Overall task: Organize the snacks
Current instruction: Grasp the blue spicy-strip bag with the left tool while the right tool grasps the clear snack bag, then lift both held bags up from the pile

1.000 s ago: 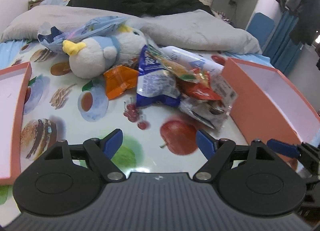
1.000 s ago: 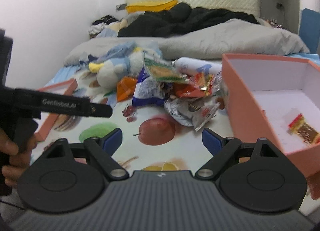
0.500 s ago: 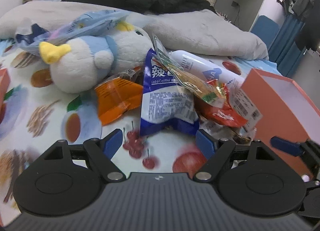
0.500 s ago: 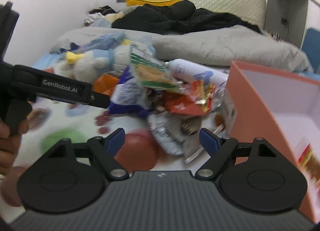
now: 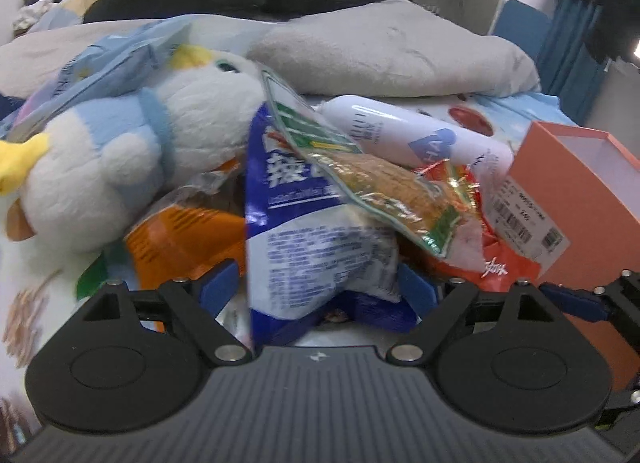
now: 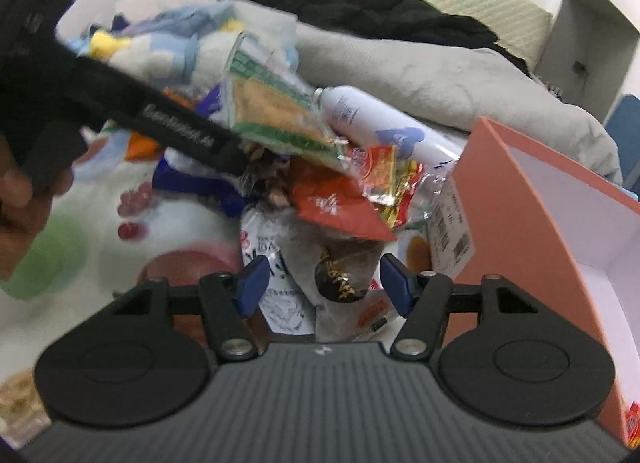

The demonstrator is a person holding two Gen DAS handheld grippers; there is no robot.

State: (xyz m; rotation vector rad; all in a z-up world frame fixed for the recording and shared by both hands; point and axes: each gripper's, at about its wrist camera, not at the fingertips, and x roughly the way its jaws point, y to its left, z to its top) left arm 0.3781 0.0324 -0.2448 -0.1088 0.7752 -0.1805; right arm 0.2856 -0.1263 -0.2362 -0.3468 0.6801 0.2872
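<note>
Blurred across the right wrist view: left gripper [image 6: 236, 155] as a dark smear, lettering on its arm unreadable, fingertips lost against the snack pile, hand [image 6: 20, 219] behind it cut by the frame's left edge. Buried under the blue-and-white packet [image 5: 316, 247] and the green-edged packet [image 5: 384, 191]: most of the orange packet [image 5: 188, 243] and red packet [image 5: 496, 267]. Cropped at the right edge in both views: the orange box [image 5: 580, 207], floor mostly unseen; plush toy [image 5: 132, 159] clipped at left.
</note>
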